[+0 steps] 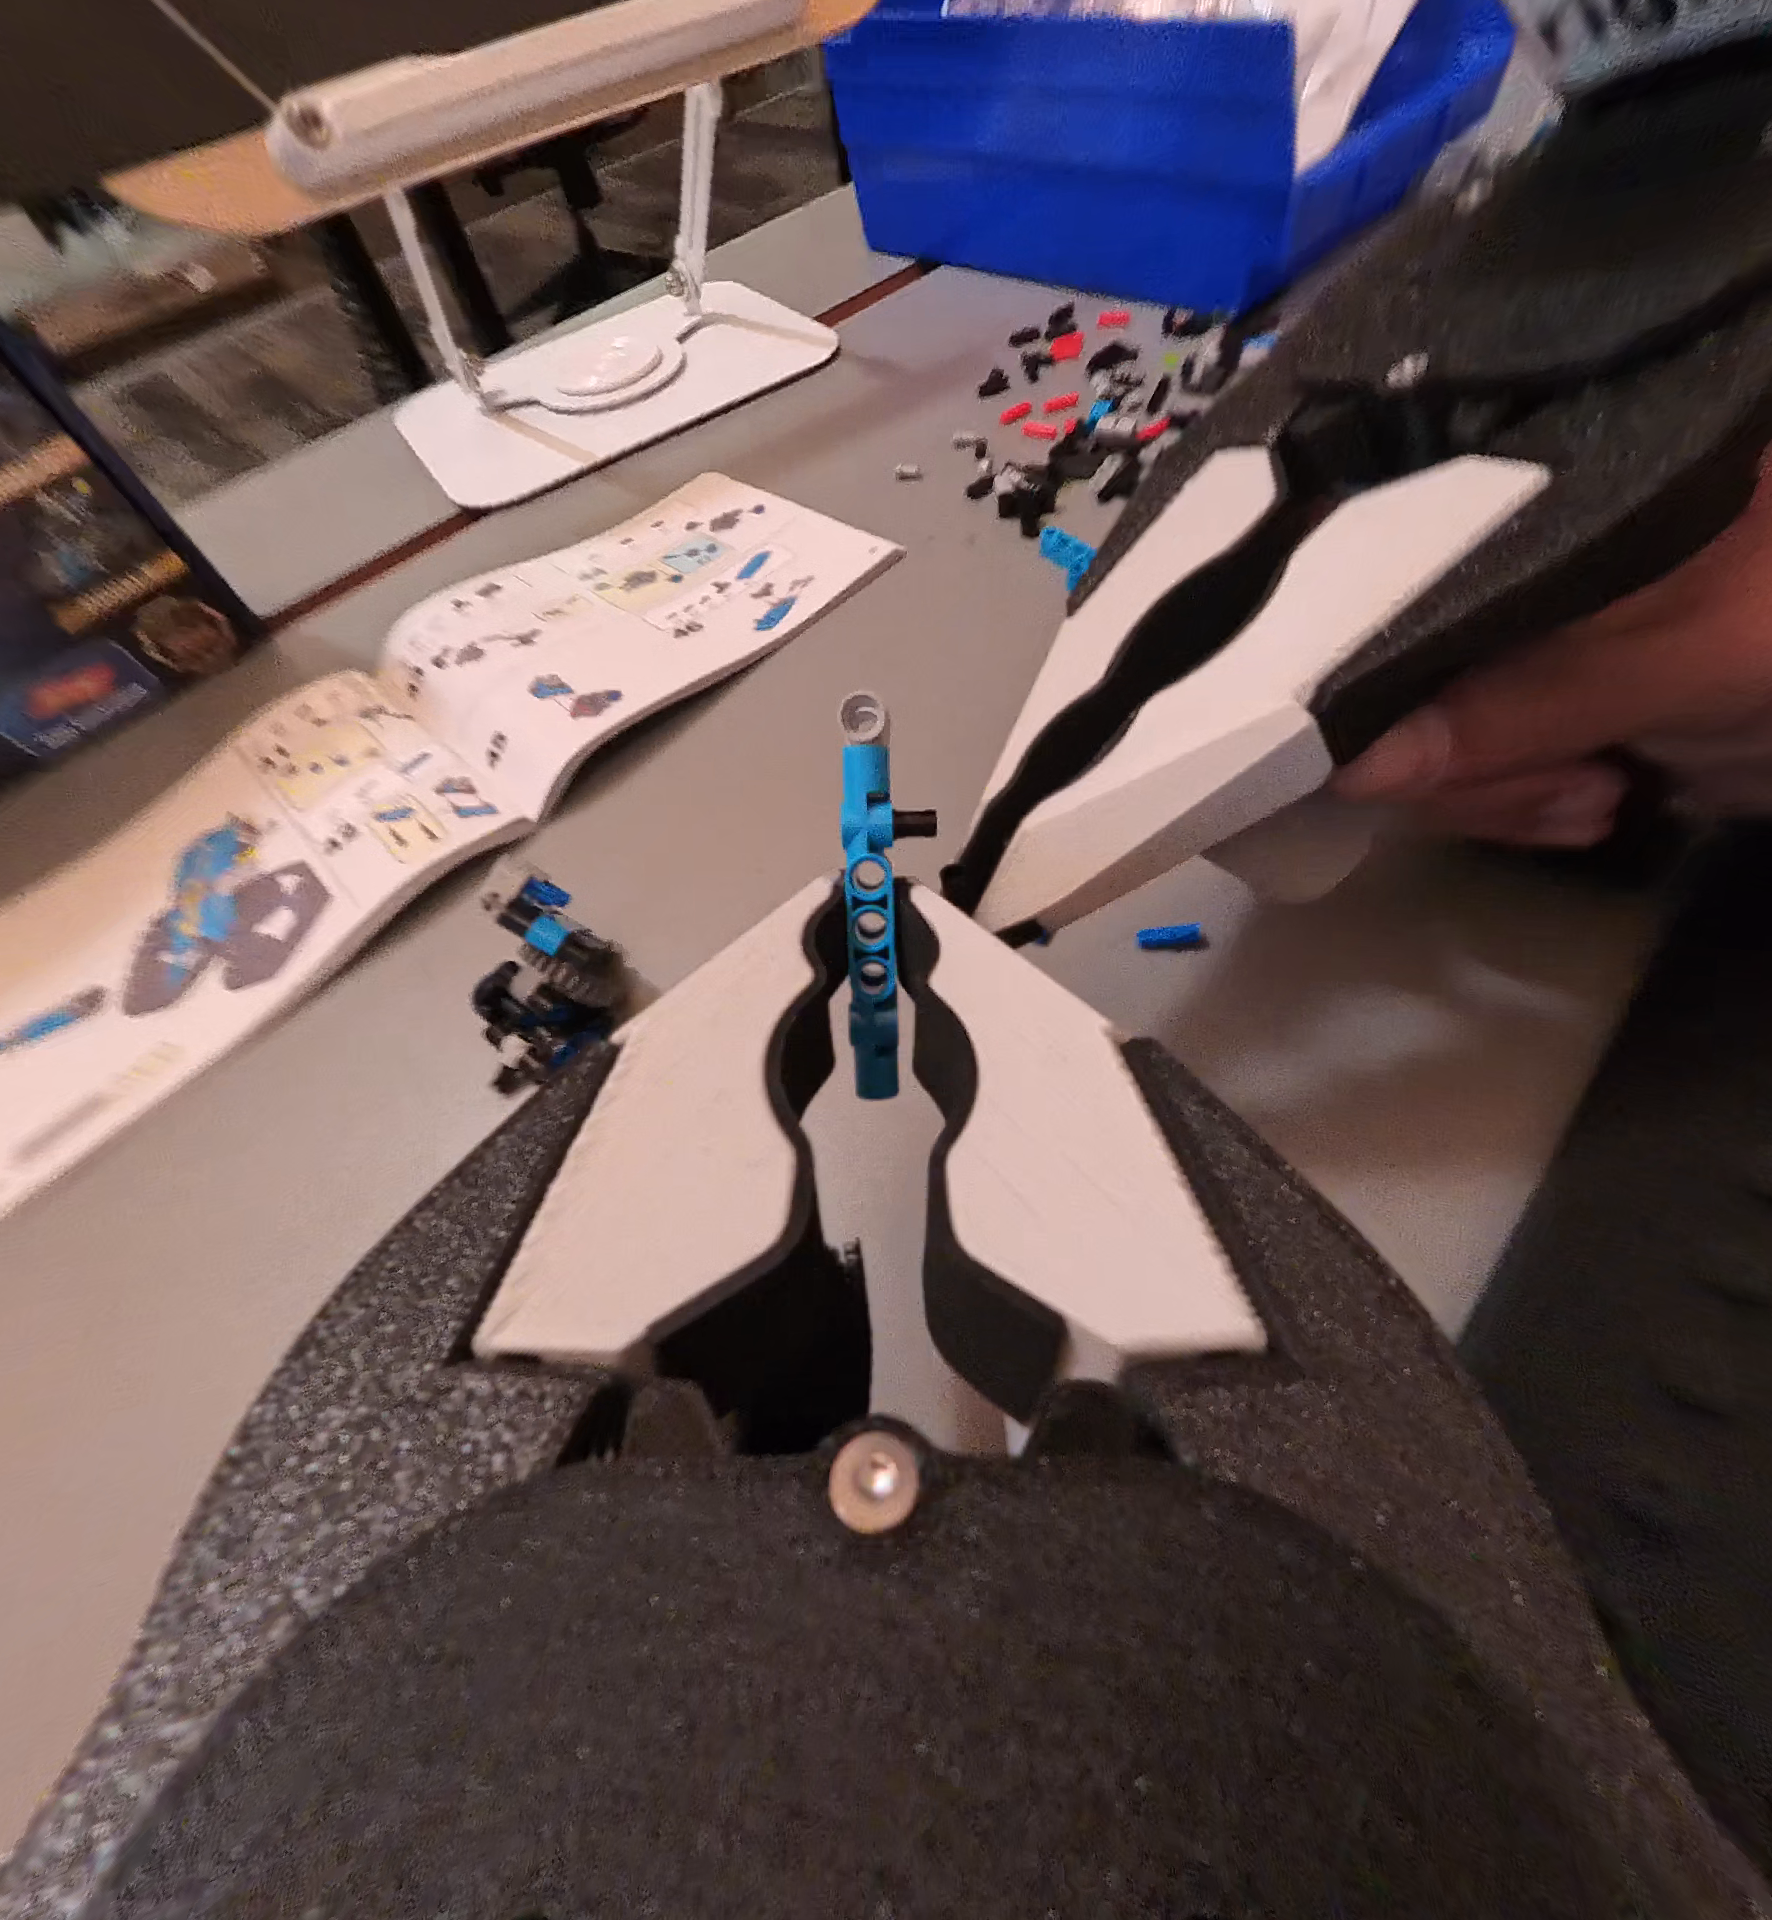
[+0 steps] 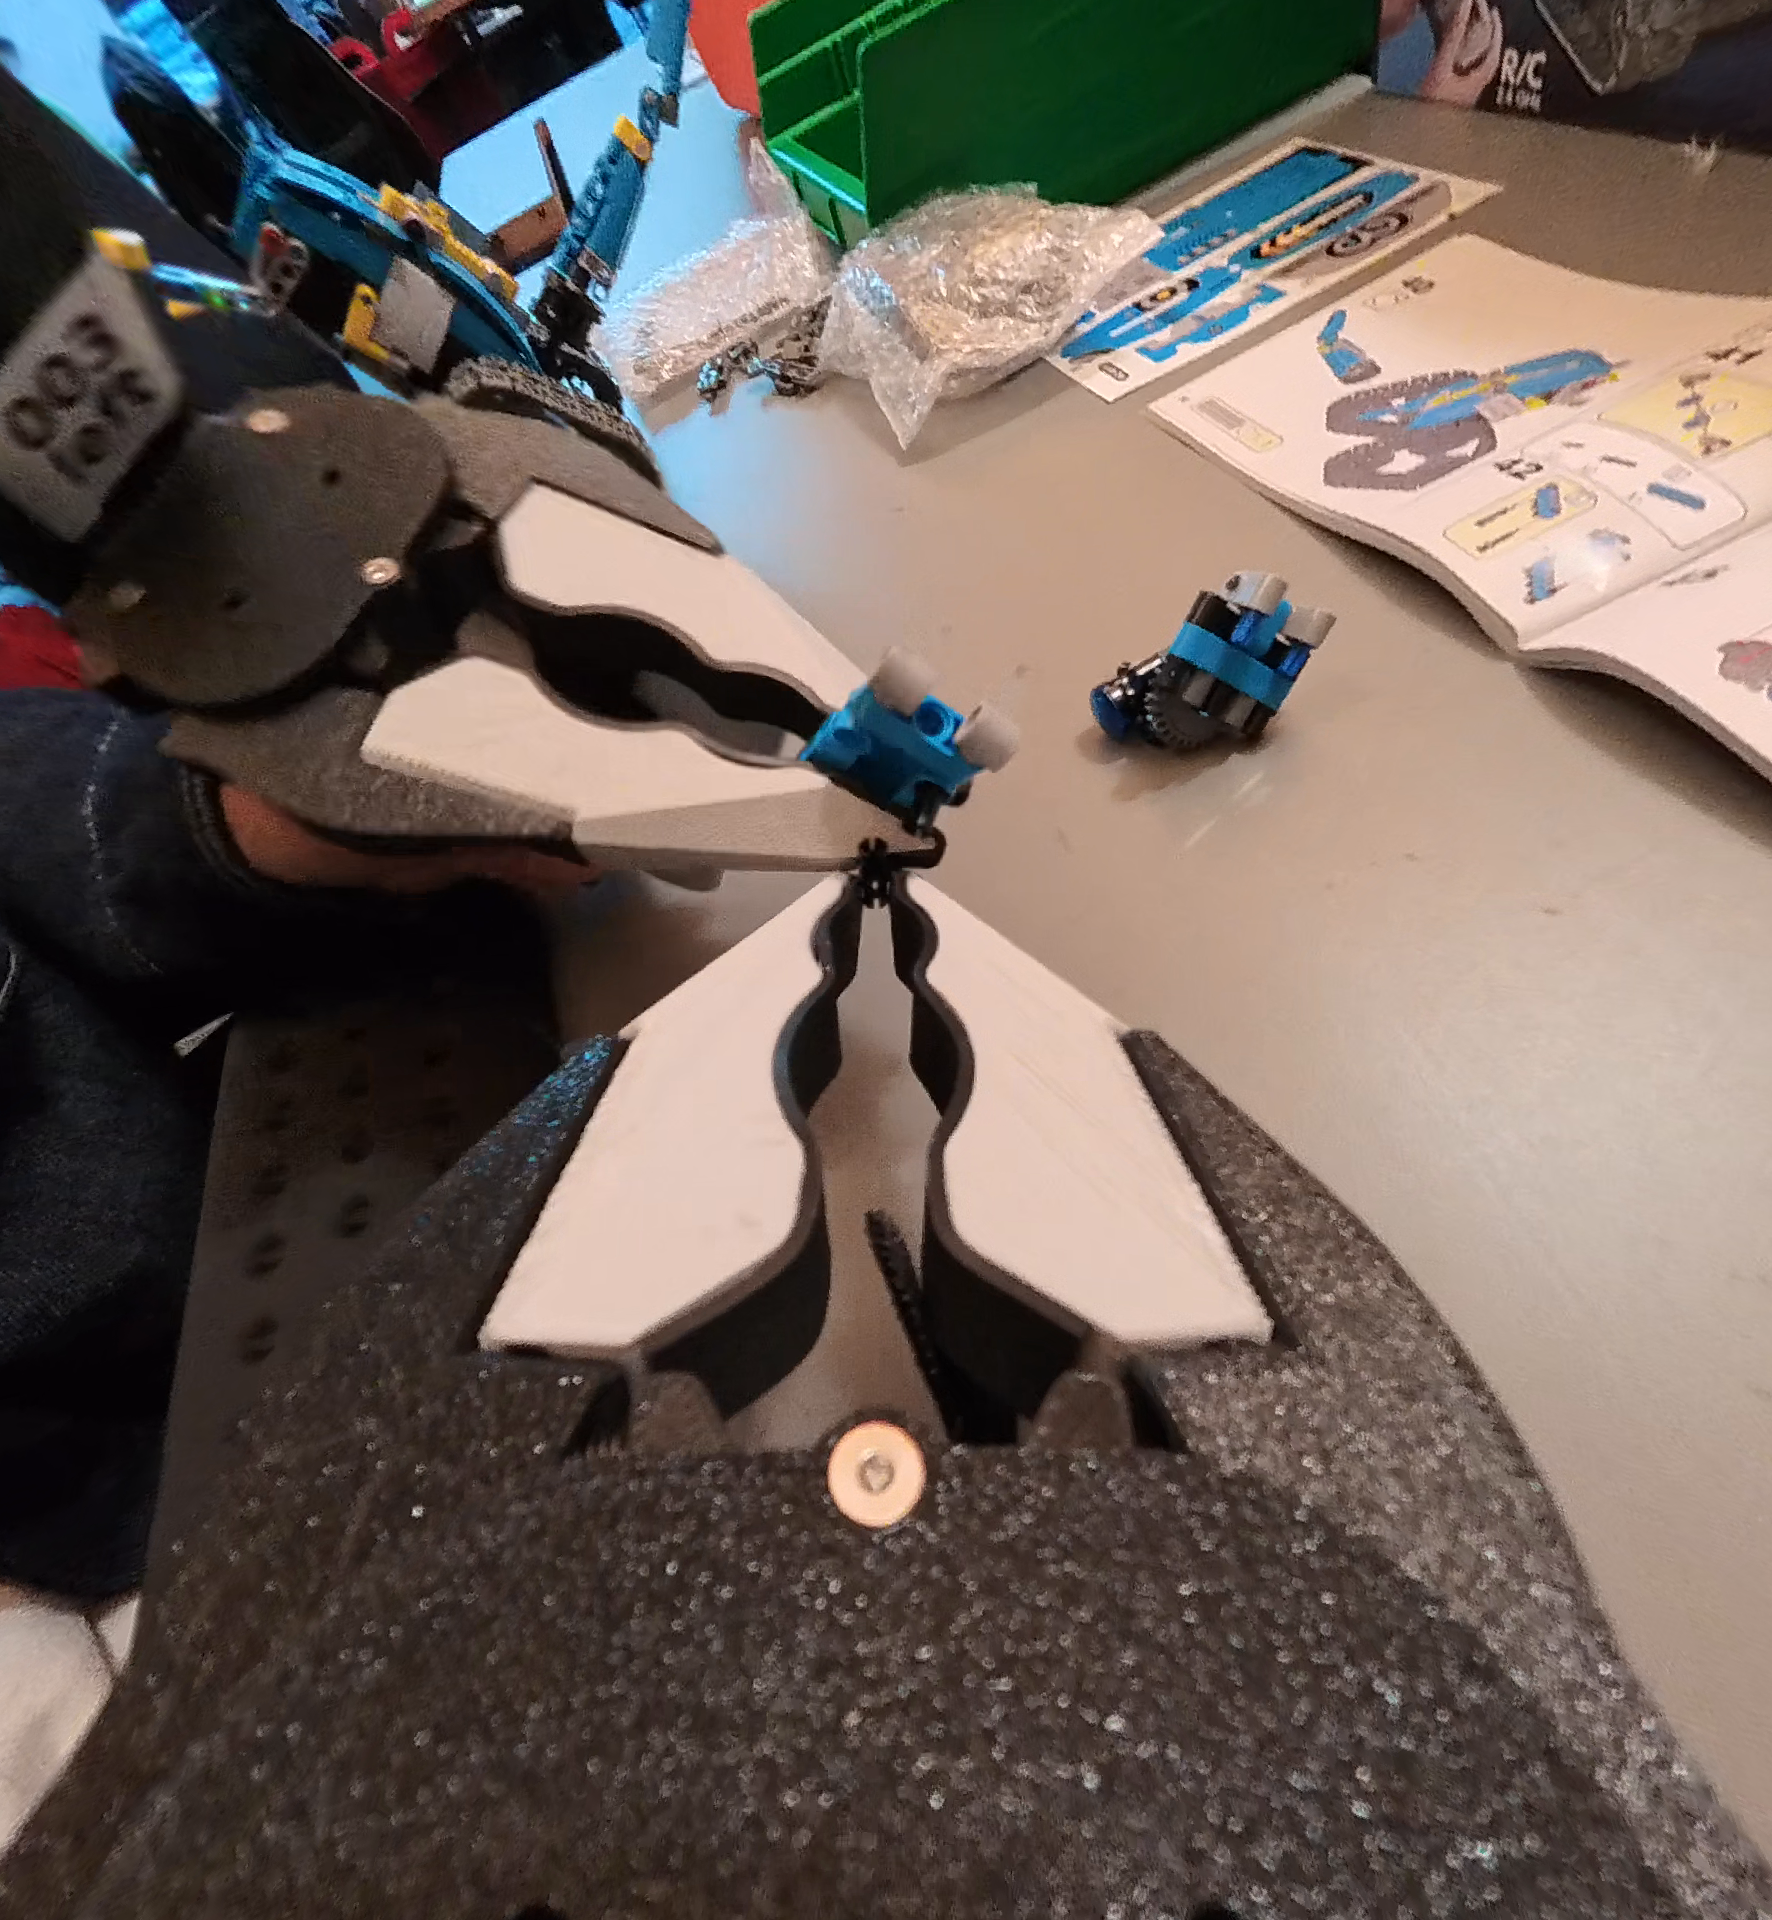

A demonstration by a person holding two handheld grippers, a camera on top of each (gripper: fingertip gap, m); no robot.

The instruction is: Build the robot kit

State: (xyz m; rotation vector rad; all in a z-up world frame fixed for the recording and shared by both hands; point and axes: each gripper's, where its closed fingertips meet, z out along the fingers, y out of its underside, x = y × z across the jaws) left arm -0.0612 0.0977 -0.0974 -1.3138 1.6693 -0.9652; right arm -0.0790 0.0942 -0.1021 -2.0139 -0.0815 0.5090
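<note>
My left gripper (image 1: pixel 869 902) is shut on a blue beam assembly (image 1: pixel 866 831) with grey round ends and a black pin sticking out to the right. It holds the assembly above the grey table (image 1: pixel 238 1299). My right gripper (image 2: pixel 874 896) is shut on a small black pin (image 2: pixel 874 868) at its tips. The pin meets the underside of the blue assembly (image 2: pixel 897 732) held by the left gripper (image 2: pixel 846 774). In the left wrist view the right gripper (image 1: pixel 975 904) comes in from the upper right, a hand behind it.
A small blue-and-black wheeled sub-assembly (image 1: pixel 549 966) (image 2: pixel 1214 675) lies on the table. An open instruction booklet (image 1: pixel 394 748) (image 2: pixel 1588 468), loose parts (image 1: pixel 1079 416), a blue bin (image 1: pixel 1121 135), a white lamp (image 1: pixel 612 384), a green bin (image 2: pixel 1017 94) and plastic bags (image 2: pixel 965 281) stand around. Both grippers' tips are close together, under 4 cm apart.
</note>
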